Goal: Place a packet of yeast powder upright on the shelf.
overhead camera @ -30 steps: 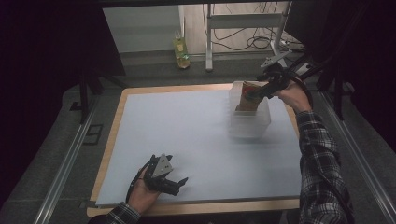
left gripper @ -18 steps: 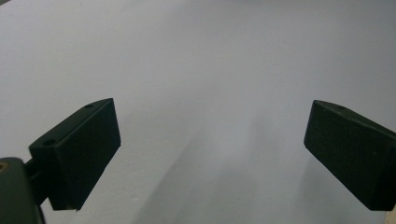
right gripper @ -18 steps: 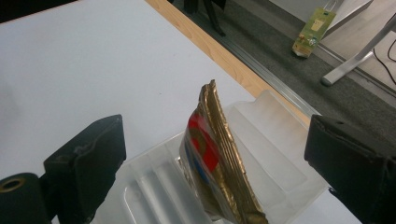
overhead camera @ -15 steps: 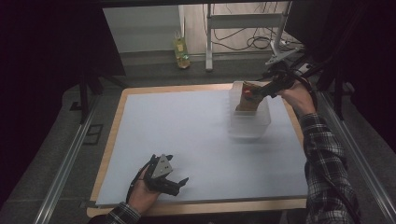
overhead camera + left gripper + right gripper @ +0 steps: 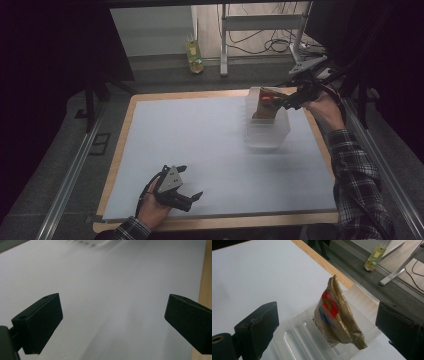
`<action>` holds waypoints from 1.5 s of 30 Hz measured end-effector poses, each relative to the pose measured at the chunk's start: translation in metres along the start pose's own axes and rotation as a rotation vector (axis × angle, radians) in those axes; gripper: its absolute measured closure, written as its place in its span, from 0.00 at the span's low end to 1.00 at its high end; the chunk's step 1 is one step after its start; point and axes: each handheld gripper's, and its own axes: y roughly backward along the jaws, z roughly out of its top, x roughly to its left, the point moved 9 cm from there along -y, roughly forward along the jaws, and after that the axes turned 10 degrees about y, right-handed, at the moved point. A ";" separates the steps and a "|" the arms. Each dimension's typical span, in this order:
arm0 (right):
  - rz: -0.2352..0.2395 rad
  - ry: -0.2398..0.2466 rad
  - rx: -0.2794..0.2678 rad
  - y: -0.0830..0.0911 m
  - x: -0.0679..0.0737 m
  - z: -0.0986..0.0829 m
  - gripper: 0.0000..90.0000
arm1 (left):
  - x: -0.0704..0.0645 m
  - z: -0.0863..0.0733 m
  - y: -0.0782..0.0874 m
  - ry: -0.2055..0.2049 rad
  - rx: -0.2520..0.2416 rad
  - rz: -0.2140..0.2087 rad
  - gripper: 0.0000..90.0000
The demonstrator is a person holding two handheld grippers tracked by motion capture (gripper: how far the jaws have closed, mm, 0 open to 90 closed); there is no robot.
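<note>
1. Right gripper view: my right gripper [image 5: 327,332] had its jaws spread wide, with nothing pinched between them.
2. Ahead of those jaws and between them, I saw the snack pouch [image 5: 337,320], gold-edged with red and blue print, standing upright on its edge and leaning a little inside the clear plastic tray [image 5: 294,340].
3. I could not tell whether either jaw touched the pouch; both appeared apart from it.
4. The tray sat on the white worktop [image 5: 262,272], just below and in front of the right gripper, near the wooden edge.
5. In the high view, my right gripper [image 5: 295,100] hung just beside the pouch [image 5: 265,105], which rose above the rim of the tray [image 5: 267,135].
6. My left gripper [image 5: 182,195] lay low over the worktop [image 5: 200,130], well apart from the tray, which stood far ahead of it and off to its right.
7. In the left gripper view, its jaws were spread wide over bare white surface [image 5: 112,290], holding nothing.
</note>
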 end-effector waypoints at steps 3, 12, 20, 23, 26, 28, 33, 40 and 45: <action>0.008 0.001 0.001 0.002 0.006 -0.003 0.05 | 0.001 -0.002 -0.001 -0.001 0.015 0.010 0.02; 0.026 -0.005 -0.006 0.006 0.023 -0.011 0.04 | 0.003 -0.003 -0.001 0.008 0.029 0.022 0.02; 0.036 -0.019 -0.032 0.017 0.034 -0.016 0.01 | 0.004 -0.003 -0.001 0.016 0.027 0.028 0.02; 0.035 -0.024 -0.033 0.019 0.038 -0.019 0.01 | 0.004 -0.003 -0.001 0.018 0.028 0.029 0.02; 0.038 -0.026 -0.042 0.023 0.042 -0.021 0.01 | 0.004 -0.003 -0.001 0.017 0.028 0.030 0.02; 0.037 -0.025 -0.046 0.024 0.045 -0.023 0.01 | 0.004 -0.003 -0.001 0.018 0.030 0.030 0.01; 0.037 -0.026 -0.049 0.027 0.053 -0.030 0.01 | 0.004 -0.003 -0.002 0.019 0.029 0.032 0.01; 0.043 -0.036 -0.054 0.027 0.065 -0.037 0.01 | 0.004 -0.003 -0.002 0.017 0.031 0.037 0.01; 0.049 -0.035 -0.061 0.027 0.071 -0.040 0.01 | 0.008 -0.003 -0.001 0.027 0.024 0.054 0.00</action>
